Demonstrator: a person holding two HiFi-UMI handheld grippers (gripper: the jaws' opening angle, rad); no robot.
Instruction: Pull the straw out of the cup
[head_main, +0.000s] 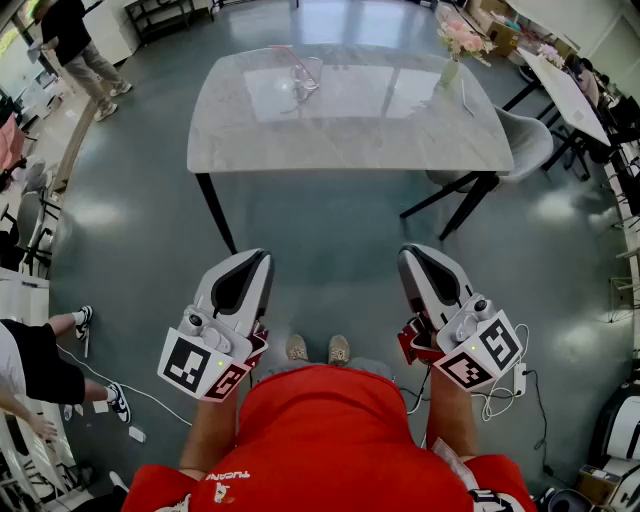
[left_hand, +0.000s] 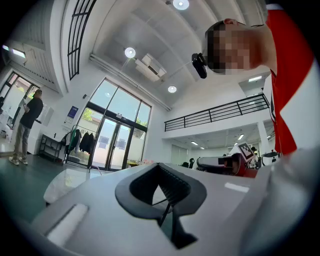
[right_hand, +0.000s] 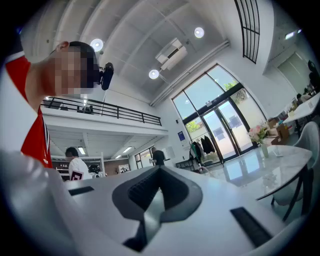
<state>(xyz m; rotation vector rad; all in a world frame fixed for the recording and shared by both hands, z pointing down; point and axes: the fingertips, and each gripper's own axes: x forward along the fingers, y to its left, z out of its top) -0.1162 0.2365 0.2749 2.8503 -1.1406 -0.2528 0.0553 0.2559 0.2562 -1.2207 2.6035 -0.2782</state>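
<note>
A clear cup with a pink straw stands on the far part of the marble table, well ahead of me. Both grippers hang low and close to my body, far short of the table. My left gripper is shut with nothing in it, and the left gripper view shows its dark pads meeting. My right gripper is also shut and empty, its pads closed in the right gripper view. Neither gripper view shows the cup clearly.
A vase of pink flowers stands at the table's far right corner, also seen as a vase in the right gripper view. A grey chair sits at the table's right side. A person walks at the far left. Cables lie on the floor to my right.
</note>
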